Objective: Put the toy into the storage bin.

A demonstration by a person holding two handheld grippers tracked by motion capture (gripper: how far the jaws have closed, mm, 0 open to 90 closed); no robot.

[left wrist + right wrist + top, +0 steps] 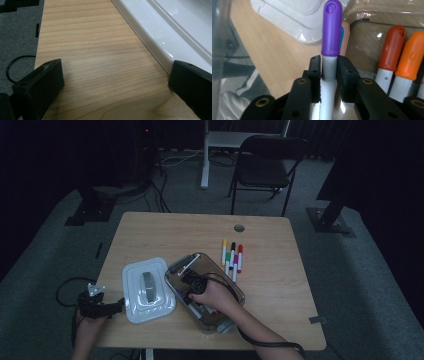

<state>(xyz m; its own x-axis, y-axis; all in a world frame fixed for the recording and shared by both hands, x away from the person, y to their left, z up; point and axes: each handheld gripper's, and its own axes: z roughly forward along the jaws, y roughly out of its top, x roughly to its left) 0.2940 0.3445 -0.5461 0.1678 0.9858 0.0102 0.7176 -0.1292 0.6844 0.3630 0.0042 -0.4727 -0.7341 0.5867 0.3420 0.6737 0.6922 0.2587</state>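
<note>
A clear plastic box [227,285] stands on the wooden table [175,232], with its white lid [149,290] lying flat to its left. My right gripper [194,282] reaches down into the box. In the right gripper view it [329,72] is shut on the white barrel of a purple-capped marker [332,30]. A red-capped marker [390,50] and an orange-capped marker [409,57] lie beside it in the box. My left gripper [116,306] rests at the table's left front edge; its jaws [116,87] stand open over bare wood, the right jaw next to the lid's rim [160,47].
Several capped markers [231,257] lie in a row on the table behind the box. A cable hole [239,227] sits near the far edge. A black chair [265,165] and stand bases are on the floor beyond the table.
</note>
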